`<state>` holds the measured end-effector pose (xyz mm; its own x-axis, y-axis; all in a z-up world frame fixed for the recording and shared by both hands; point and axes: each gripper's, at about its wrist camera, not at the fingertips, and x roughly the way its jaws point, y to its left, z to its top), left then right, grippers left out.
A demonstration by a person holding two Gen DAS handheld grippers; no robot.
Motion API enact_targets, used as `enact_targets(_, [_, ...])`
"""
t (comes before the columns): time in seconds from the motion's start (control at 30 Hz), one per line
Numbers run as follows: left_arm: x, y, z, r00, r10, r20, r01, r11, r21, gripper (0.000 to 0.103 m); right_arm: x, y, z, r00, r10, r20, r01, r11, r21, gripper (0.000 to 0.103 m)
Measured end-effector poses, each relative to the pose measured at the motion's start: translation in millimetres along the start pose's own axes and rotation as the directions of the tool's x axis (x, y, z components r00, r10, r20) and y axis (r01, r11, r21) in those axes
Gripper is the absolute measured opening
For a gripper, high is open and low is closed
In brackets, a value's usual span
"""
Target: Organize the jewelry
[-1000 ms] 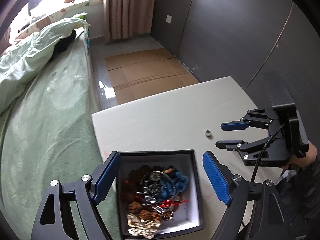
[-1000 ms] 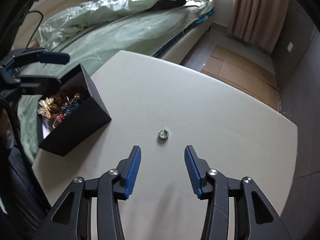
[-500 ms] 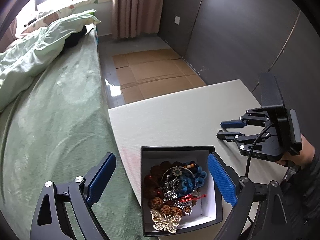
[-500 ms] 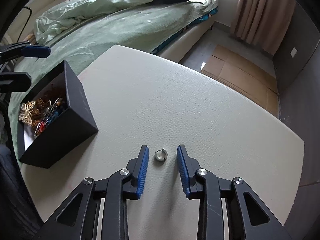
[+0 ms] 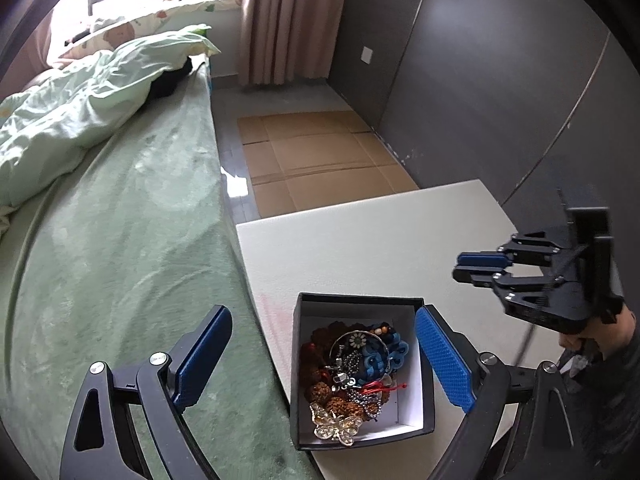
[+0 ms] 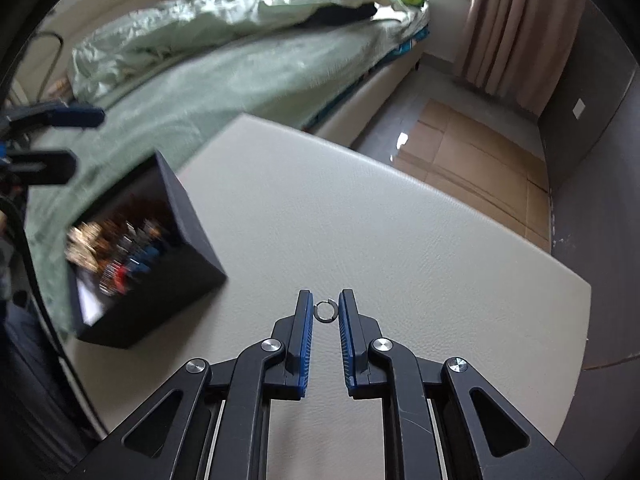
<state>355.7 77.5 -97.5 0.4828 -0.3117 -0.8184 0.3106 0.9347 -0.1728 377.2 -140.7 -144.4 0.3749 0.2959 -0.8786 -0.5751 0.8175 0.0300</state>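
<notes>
Item: small silver ring (image 6: 325,312), lower centre of the right wrist view, set between the blue pads of the right gripper (image 6: 325,316); its fingers (image 6: 306,332) have just been closing and stand nearly together, each pad touching or all but touching a side of the ring, so it appears held. Whether the ring rests on the bench or hangs clear of it cannot be told. Item: cream bench (image 6: 380,220), textured top, filling the middle of that view. Item: black box (image 6: 184,248), open-topped, white inside, left of centre in the right wrist view and blurred there; in the left wrist view it sits at lower centre, at the bench's left edge, holding jewelry (image 5: 352,372): blue links, brown beads, silver chain, red cord, a flower-faced bangle and a gold butterfly piece (image 5: 338,426) at the nearest end. Item: left gripper (image 5: 324,360), fingers (image 5: 440,360) spread wide and holding nothing, one pad over the bed side, the other beside the box's right wall. Item: bed (image 5: 120,240) with green cover and rumpled quilt, left of frame. Item: flattened cardboard (image 5: 316,160) on the floor, upper centre. Item: a hand (image 5: 588,332) gripping the right gripper's handle, right edge of the left wrist view.
</notes>
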Motion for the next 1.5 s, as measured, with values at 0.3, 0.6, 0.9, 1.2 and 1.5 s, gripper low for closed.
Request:
enact_targets(0.3, [-5, 9, -1, 1.000, 0.010, 0.007, -0.010, 0.999, -0.032, 0.093, -41, 34, 9, 0.988, 0.106, 0.114, -0.105, 0.994, -0.015, 0.014])
enact_targets(0.6, [-8, 17, -3, 1.000, 0.007, 0.016, -0.006, 0.999, -0.045, 0.093, -33, 66, 20, 0.968, 0.220, 0.117, -0.218, 0.976, -0.026, 0.014])
enact_targets(0.9, [-9, 31, -8, 1.000, 0.018, 0.008, -0.018, 0.998, -0.064, 0.093, -18, 84, 32, 0.956, 0.277, 0.100, -0.276, 0.961, -0.025, 0.014])
enact_targets(1.2, [-21, 25, -6, 1.000, 0.014, 0.023, -0.013, 0.998, -0.065, 0.093, -37, 77, 33, 0.950, 0.283, 0.134, -0.285, 0.958, 0.000, 0.053])
enact_targets(1.5, [-46, -8, -8, 0.998, 0.047, 0.046, -0.046, 0.999, -0.026, 0.093, -85, 55, 19, 0.955, 0.221, 0.199, -0.234, 0.971, 0.044, 0.071])
